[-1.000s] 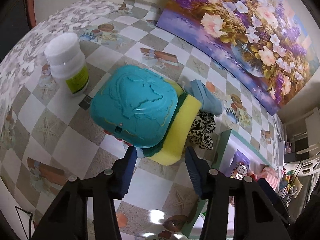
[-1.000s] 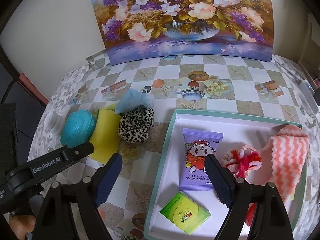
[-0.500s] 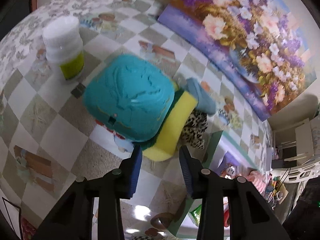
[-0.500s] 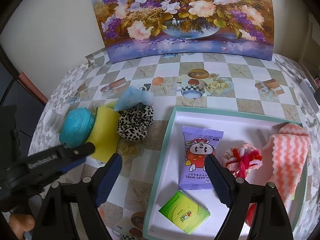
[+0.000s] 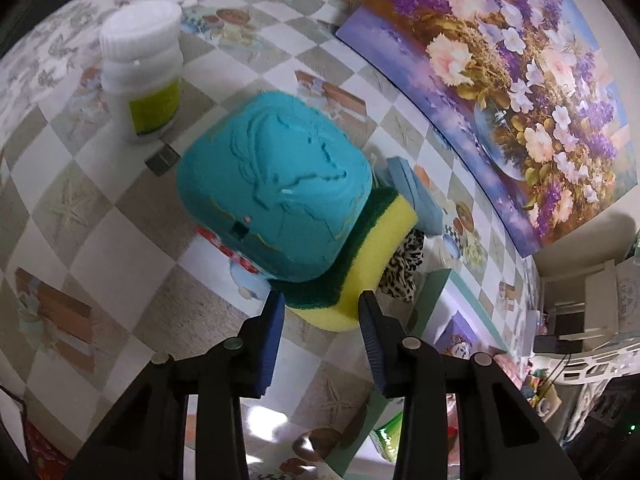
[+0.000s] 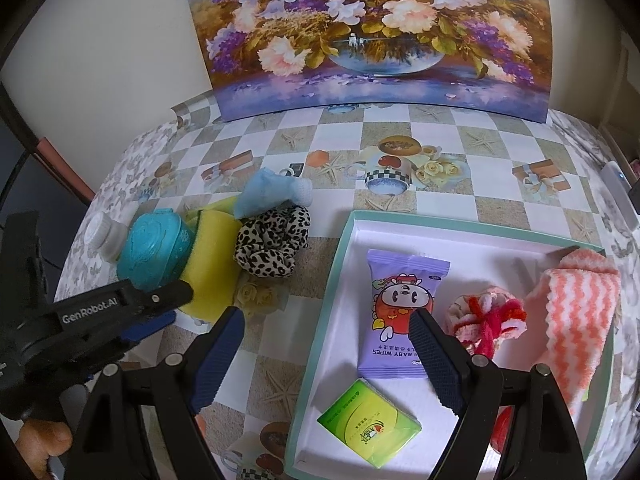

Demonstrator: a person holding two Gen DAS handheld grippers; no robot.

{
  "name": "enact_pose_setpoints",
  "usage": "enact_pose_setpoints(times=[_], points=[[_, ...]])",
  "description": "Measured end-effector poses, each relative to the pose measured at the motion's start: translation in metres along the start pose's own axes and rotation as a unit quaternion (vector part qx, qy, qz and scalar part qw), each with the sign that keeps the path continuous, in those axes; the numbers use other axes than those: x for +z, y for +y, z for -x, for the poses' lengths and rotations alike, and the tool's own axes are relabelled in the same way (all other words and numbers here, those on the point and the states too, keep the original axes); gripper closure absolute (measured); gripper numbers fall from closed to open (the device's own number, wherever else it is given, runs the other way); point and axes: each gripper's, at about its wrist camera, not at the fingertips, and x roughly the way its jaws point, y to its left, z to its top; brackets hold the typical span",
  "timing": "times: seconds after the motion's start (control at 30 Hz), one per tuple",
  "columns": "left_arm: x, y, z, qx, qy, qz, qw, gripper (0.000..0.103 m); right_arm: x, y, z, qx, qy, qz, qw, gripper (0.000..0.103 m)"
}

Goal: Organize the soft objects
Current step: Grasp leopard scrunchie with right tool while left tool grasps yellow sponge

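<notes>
A yellow sponge (image 5: 360,280) with a green scouring layer lies on the checked tablecloth, and a teal embossed case (image 5: 276,196) rests on top of it. My left gripper (image 5: 321,304) has its two pads against the sponge's near end, shut on it. Behind the sponge lie a leopard-print scrunchie (image 6: 272,244) and a light blue sock (image 6: 272,192). My right gripper (image 6: 326,320) hangs open over the left rim of the teal-edged tray (image 6: 340,280), holding nothing. The tray holds a coral striped cloth (image 6: 576,312) and a pink and red scrunchie (image 6: 488,316).
A purple wipes pack (image 6: 400,312) and a green packet (image 6: 370,426) also lie in the tray. A white bottle (image 5: 140,68) stands left of the teal case. A flower painting (image 6: 372,32) leans on the wall at the back. A thumb shows at the lower left.
My left gripper's jaws have narrowed onto the sponge's near end and the wrist has rolled a little. The right gripper has stayed still.
</notes>
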Motion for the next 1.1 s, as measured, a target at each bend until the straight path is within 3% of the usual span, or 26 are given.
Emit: enact_pose_setpoints(times=[0.23,0.7,1.1], points=[[-0.004,-0.002,-0.01,-0.02,0.024,0.004,0.9995,0.063,0.0,0.0,0.0,-0.001,0.0,0.001,1.0,0.016],[-0.008,-0.009,-0.018,-0.019,0.035,-0.014,0.9991,0.068,-0.001,-0.001,0.0,-0.003,0.002,0.0,1.0,0.016],[-0.006,-0.018,0.003,-0.055,0.015,-0.024,0.9981,0.07,0.002,0.0,0.008,0.0,-0.013,-0.002,1.0,0.02]])
